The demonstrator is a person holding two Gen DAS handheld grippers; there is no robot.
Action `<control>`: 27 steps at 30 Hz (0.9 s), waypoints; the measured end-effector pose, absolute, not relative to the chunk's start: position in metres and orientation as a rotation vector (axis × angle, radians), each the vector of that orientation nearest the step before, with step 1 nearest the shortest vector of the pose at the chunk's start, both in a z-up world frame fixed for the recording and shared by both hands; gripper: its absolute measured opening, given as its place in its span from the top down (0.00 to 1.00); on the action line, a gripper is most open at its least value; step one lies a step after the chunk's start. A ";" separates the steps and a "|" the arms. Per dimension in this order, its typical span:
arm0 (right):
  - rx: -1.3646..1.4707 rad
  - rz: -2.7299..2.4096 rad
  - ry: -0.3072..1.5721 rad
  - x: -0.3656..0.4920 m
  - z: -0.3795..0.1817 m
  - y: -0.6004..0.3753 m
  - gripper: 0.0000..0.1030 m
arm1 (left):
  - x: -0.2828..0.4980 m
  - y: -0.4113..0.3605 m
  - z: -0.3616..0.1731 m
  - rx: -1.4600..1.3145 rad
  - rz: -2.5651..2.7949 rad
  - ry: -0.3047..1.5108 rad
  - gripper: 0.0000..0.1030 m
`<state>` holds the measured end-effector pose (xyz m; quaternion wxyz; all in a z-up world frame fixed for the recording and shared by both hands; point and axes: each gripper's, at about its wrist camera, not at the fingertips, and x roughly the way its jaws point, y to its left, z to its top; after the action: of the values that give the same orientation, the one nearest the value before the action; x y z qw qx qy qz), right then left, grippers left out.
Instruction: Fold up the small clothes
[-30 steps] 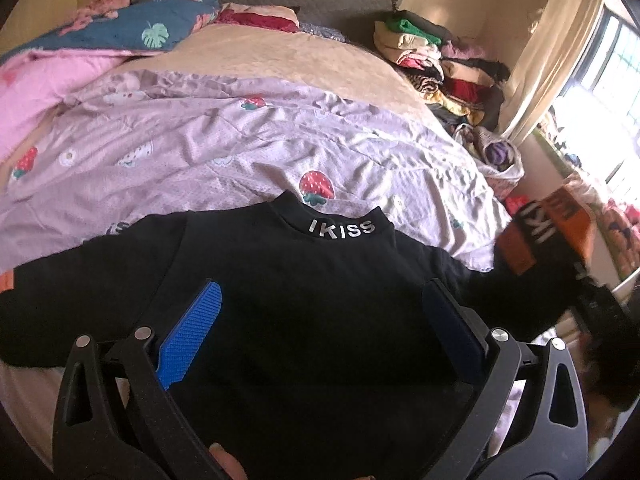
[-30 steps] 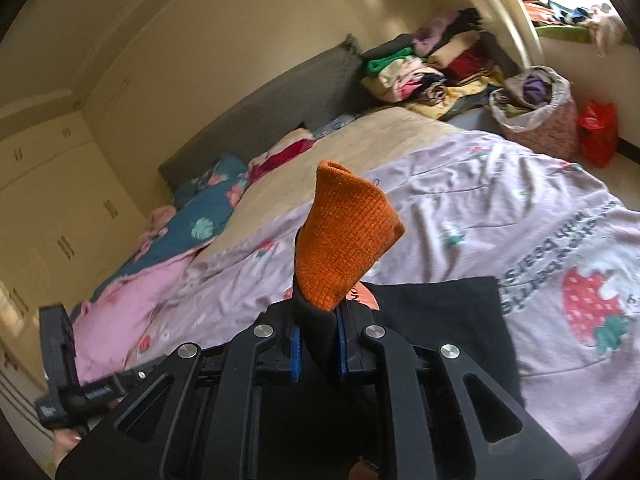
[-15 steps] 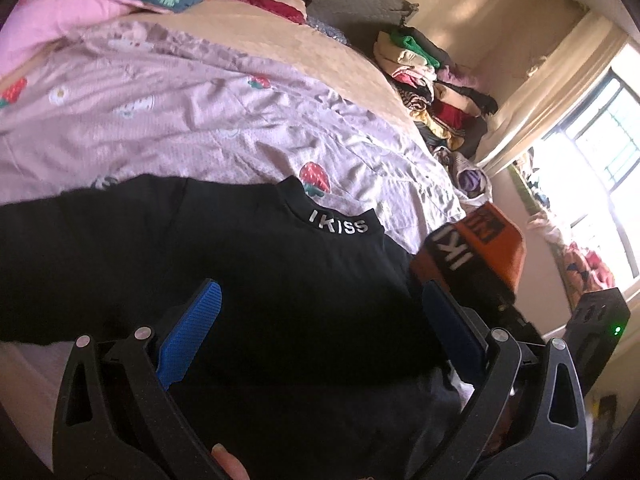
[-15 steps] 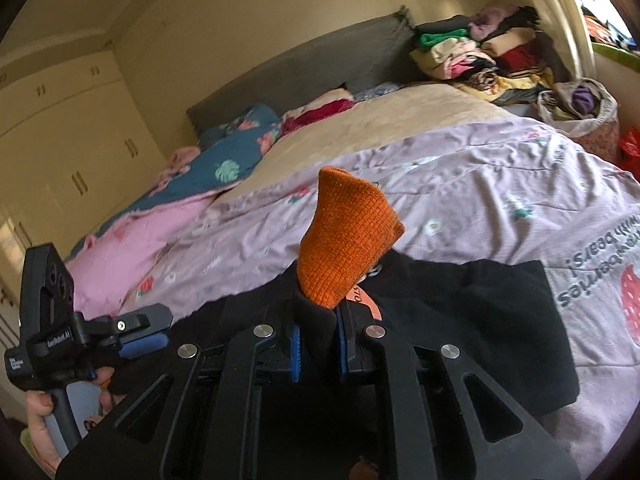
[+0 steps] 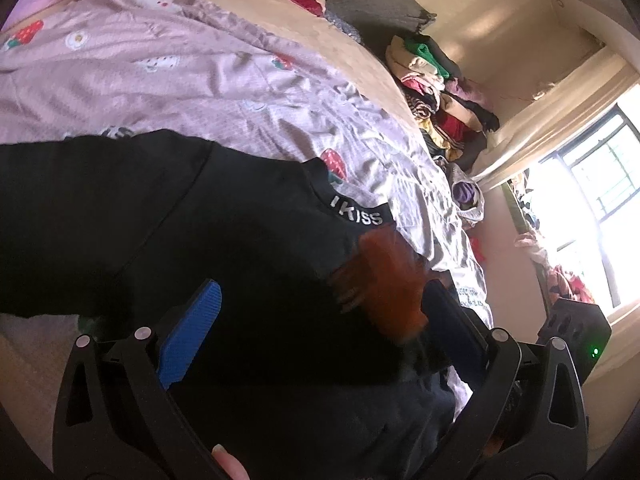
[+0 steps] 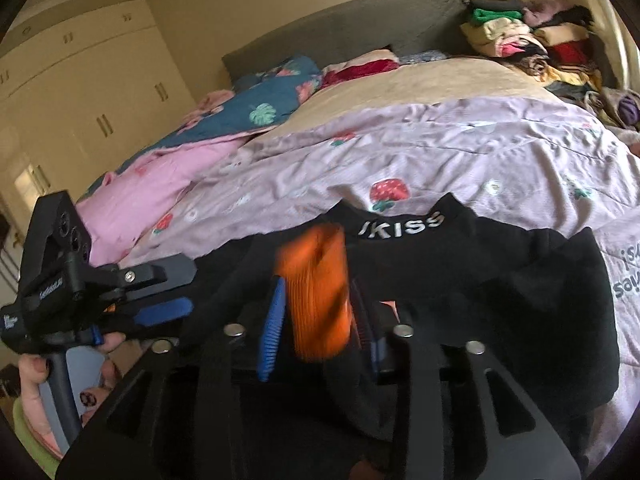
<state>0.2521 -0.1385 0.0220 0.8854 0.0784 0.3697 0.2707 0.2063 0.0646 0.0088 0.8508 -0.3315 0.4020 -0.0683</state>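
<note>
On the bed (image 6: pixel 460 76): lilac strawberry-print quilt (image 6: pixel 440 160), carrying black sweater (image 5: pixel 200 240), collar lettered IKISS, spread flat with its body nearest the cameras. Clothes pile (image 6: pixel 528 44) stacked at headboard corner. Bag (image 5: pixel 466 196) beside the bed, holding purple cloth; other contents indistinct. Left gripper (image 5: pixel 316 320): jaws spread wide, empty, poised over sweater body. Right gripper (image 6: pixel 316 316): jaws parted around orange cuff (image 6: pixel 316 292), grip appears released or loosening; cuff blurred. Risk: a sleeve let go early may land crooked across the chest, spoiling the fold.
</note>
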 end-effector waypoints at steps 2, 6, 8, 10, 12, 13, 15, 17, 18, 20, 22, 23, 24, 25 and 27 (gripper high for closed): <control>0.152 0.588 0.774 0.249 0.022 -0.136 0.54 | 0.205 0.067 0.006 -0.706 -0.137 0.852 0.08; 0.197 0.597 0.787 0.251 0.024 -0.147 0.53 | 0.203 0.066 -0.002 -0.704 -0.130 0.879 0.08; 0.196 0.560 0.780 0.254 0.027 -0.158 0.53 | 0.204 0.061 -0.008 -0.693 -0.126 0.907 0.08; 0.178 0.504 0.772 0.256 0.028 -0.168 0.52 | 0.207 0.053 -0.016 -0.687 -0.131 0.942 0.08; 0.175 0.468 0.765 0.258 0.030 -0.178 0.51 | 0.209 0.043 -0.023 -0.676 -0.152 0.970 0.09; 0.180 0.450 0.762 0.259 0.030 -0.184 0.51 | 0.211 0.036 -0.028 -0.663 -0.148 0.986 0.10; 0.195 0.419 0.757 0.263 0.030 -0.197 0.50 | 0.216 0.025 -0.035 -0.650 -0.150 1.012 0.15; 0.200 0.383 0.754 0.266 0.031 -0.207 0.50 | 0.221 0.017 -0.040 -0.637 -0.143 1.030 0.34; 0.195 0.365 0.753 0.267 0.031 -0.213 0.50 | 0.222 0.014 -0.042 -0.629 -0.136 1.035 0.39; 0.194 0.329 0.749 0.269 0.032 -0.223 0.50 | 0.226 0.007 -0.043 -0.591 -0.100 1.038 0.49; 0.197 0.302 0.748 0.271 0.033 -0.232 0.50 | 0.228 0.003 -0.042 -0.555 -0.075 1.036 0.74; 0.203 0.278 0.745 0.272 0.034 -0.240 0.50 | 0.229 0.001 -0.040 -0.544 -0.076 1.030 0.87; 0.208 0.256 0.740 0.273 0.034 -0.248 0.50 | 0.230 0.000 -0.036 -0.541 -0.087 1.022 0.89; 0.216 0.233 0.736 0.274 0.035 -0.256 0.50 | 0.230 0.000 -0.031 -0.541 -0.096 1.012 0.91; 0.232 0.180 0.731 0.275 0.036 -0.273 0.50 | 0.228 0.000 -0.017 -0.541 -0.113 0.977 0.92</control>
<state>0.2746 -0.2730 0.0357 0.9234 0.1131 0.3561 0.0879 0.2276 0.0003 -0.0171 0.8465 -0.2567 0.4633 -0.0537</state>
